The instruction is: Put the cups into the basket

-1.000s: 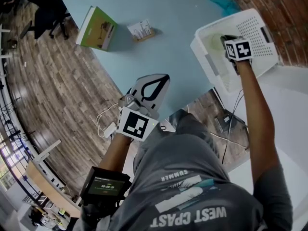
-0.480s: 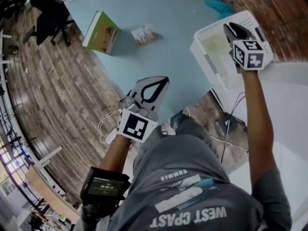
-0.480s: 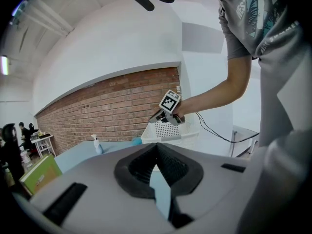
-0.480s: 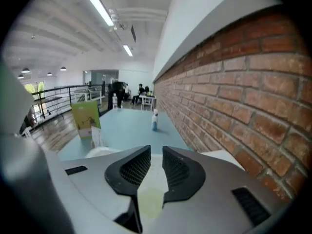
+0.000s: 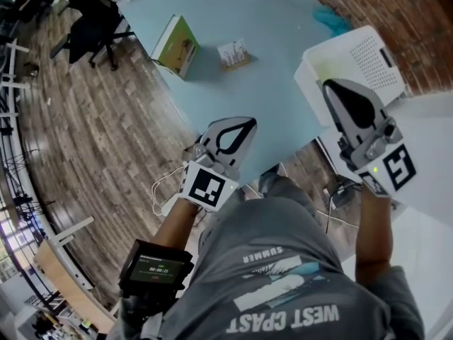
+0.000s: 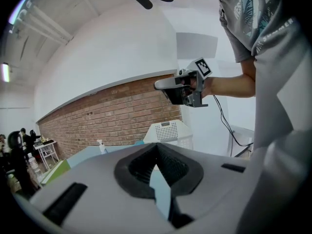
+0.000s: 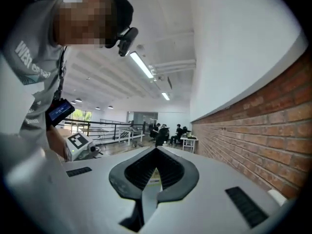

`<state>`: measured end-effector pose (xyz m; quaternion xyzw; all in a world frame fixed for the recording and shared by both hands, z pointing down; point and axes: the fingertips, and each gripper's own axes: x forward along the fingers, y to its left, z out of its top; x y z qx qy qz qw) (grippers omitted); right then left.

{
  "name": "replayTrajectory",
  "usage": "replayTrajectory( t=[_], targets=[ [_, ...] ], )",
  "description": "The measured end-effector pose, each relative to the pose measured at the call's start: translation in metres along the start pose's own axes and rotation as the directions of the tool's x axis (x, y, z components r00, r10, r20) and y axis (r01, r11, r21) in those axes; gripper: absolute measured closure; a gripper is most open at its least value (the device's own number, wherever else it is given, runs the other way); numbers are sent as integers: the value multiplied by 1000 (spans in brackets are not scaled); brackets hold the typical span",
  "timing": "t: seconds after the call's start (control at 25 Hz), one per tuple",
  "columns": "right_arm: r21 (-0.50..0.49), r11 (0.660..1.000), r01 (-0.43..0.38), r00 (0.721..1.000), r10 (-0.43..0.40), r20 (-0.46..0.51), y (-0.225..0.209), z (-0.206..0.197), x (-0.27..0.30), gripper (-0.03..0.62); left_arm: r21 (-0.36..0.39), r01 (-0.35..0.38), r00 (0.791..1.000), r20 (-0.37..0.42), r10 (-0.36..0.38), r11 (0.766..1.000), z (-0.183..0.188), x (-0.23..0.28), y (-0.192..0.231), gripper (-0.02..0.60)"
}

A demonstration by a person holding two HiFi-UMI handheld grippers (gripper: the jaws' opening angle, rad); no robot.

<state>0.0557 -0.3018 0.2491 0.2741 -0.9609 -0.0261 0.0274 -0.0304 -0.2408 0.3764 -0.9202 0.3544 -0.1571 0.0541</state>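
The white perforated basket [image 5: 368,52] stands at the light blue table's [image 5: 276,34] right corner. Something pale green [image 5: 320,68], perhaps a cup, shows inside it, partly hidden behind my right gripper. That right gripper [image 5: 331,87] hangs in the air just short of the basket, shut and holding nothing. Over the table's near edge my left gripper [image 5: 241,127] is also shut and empty. In the left gripper view the basket [image 6: 168,130] lies beyond the closed left gripper [image 6: 157,145], and the right gripper [image 6: 178,89] is held above it. In the right gripper view the right gripper [image 7: 156,151] points into the room.
On the table lie a green book [image 5: 177,44], a small card holder [image 5: 233,52] and a teal cloth [image 5: 333,20]. A spray bottle [image 6: 101,145] stands at the far side. A white surface [image 5: 425,154] adjoins on the right. Cables [image 5: 166,186] trail on the wooden floor, and an office chair [image 5: 92,20] stands at the left.
My right gripper has come up out of the basket and drawn back toward the person. The left gripper has barely moved.
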Motion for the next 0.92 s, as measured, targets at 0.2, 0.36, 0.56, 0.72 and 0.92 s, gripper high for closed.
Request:
replayTrajectory(
  t=[0.2, 0.36, 0.56, 0.72, 0.92],
  targets=[
    [-2, 1000, -11, 999, 11, -31, 53, 1, -1, 580, 9, -4, 1000, 10, 3, 1000, 0, -26, -3, 581],
    [6, 1000, -11, 999, 11, -39, 79, 5, -1, 580, 16, -2, 1000, 30, 2, 1000, 1, -45, -5, 581],
    [3, 1000, -10, 999, 10, -41, 106, 7, 3, 580, 14, -11, 998, 63, 11, 1000, -6, -67, -4, 581],
    [1, 1000, -6, 999, 6, -41, 124, 9, 6, 580, 12, -18, 997, 70, 17, 1000, -11, -84, -1, 581],
    [12, 1000, -6, 999, 7, -52, 146, 13, 10, 580, 10, -23, 997, 72, 22, 1000, -17, -107, 1, 581]
  ],
)
